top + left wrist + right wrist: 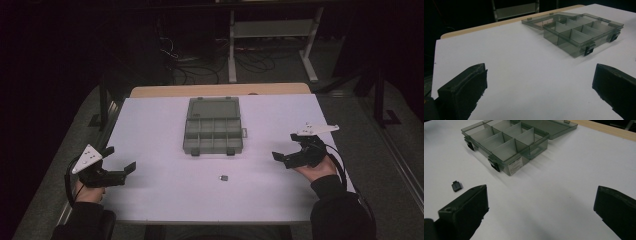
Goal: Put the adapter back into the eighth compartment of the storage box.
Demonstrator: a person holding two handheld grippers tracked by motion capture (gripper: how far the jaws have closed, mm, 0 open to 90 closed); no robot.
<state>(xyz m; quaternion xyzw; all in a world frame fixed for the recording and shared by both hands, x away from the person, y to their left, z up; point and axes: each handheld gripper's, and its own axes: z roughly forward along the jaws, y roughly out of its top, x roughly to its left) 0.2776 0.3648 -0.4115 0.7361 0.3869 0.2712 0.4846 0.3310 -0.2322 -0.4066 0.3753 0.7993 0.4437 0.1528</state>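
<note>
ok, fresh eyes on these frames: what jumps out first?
The smoky clear organizer box at the middle of the white table, lid flipped open toward the far edge, its divided compartments looking empty. Then a small dark part alone on the table nearer the person. The left gripper and right gripper flank them at the sides, both open with nothing between the jaws.
</note>
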